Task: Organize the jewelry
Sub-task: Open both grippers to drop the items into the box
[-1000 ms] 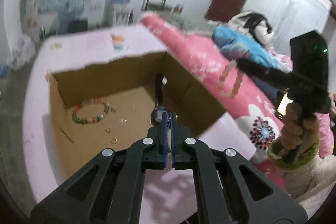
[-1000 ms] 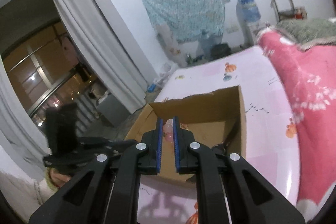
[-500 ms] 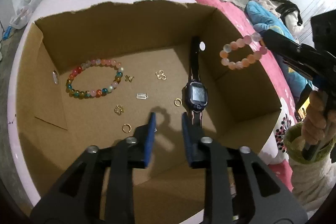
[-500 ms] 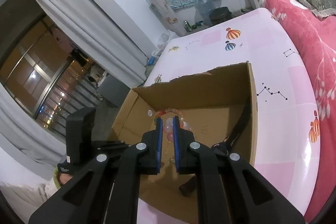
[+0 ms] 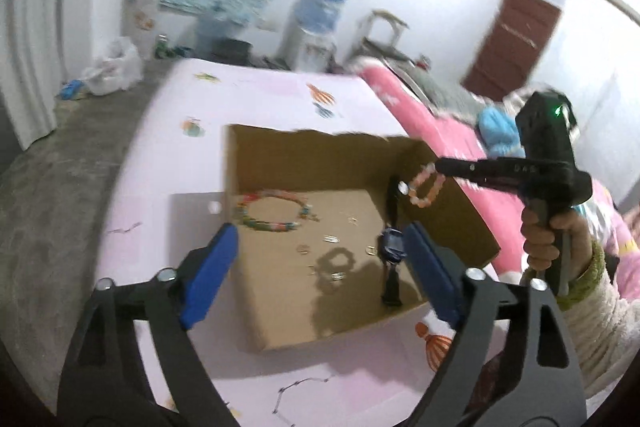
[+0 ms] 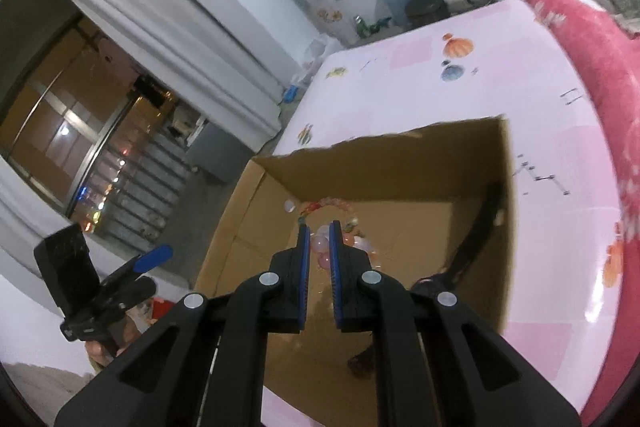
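Note:
An open cardboard box point(image 5: 312, 151) sits on the pink bed sheet. On its floor lie a multicolour bead bracelet point(image 5: 272, 215), a dark watch point(image 5: 392, 247) and several small gold rings point(image 5: 331, 238). My left gripper point(image 5: 320, 241) hovers in front of the box; its jaws are opening wide and nothing is between them. My right gripper point(image 6: 318, 227) is shut on a pink bead bracelet point(image 6: 322, 247) and holds it inside the box point(image 6: 380, 163). From the left wrist, that pink bracelet point(image 5: 426, 187) hangs from the right gripper point(image 5: 438, 167) by the box's right wall.
The box rests on a pink sheet point(image 5: 168, 163) printed with balloons. A red quilt point(image 6: 592, 39) lies along the right side. Grey floor point(image 5: 44, 187) drops off to the left. A hand point(image 5: 556, 239) in a knitted sleeve holds the right gripper.
My left gripper let go of the watch, which now lies in the box, opened wide and drew back. My right gripper brought the pink bracelet down into the box.

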{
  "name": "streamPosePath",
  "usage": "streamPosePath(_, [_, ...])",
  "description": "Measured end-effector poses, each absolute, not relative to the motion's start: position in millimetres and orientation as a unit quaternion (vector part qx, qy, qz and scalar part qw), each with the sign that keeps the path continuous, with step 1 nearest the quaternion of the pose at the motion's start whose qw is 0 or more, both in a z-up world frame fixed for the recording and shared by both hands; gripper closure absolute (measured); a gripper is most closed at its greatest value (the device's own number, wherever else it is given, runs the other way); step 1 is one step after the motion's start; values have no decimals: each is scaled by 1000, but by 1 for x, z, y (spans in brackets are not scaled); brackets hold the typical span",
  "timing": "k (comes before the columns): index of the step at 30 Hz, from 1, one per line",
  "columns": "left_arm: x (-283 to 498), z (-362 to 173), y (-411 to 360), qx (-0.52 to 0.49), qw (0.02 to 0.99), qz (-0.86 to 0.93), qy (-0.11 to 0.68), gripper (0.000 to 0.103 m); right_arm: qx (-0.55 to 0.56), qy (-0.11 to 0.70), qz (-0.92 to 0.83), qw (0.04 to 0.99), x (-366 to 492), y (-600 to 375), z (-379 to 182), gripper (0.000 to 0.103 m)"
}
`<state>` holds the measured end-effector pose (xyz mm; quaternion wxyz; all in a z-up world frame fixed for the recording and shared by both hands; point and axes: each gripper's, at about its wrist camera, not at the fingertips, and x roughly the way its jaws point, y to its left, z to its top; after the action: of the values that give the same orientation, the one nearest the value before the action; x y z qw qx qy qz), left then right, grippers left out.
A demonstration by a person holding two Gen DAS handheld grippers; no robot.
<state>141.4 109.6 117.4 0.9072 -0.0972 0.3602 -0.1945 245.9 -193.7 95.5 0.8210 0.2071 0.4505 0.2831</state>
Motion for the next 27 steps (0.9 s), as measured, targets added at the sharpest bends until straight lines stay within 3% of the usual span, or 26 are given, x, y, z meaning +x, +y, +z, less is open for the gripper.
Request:
streamPosePath(14, [105,99,168,-108,922,-95,358,14,166,578,356,715,274,-61,53,92])
streamPosePath(22, [103,90,162,-104,919,-116,363,14,187,553,299,755,252,-114,66,91])
streamPosePath(23, [104,89,160,-107,917,-122,364,14,193,544,291,763,249,-124,73,89])
streamPosePath(25, [107,86,156,-117,913,-138,366,14,203,511,266,792,232,-150,91,68])
streamPosePath(27, [109,81,152,-129,907,-156,369,14,202,469,226,830,213,-180,109,55])
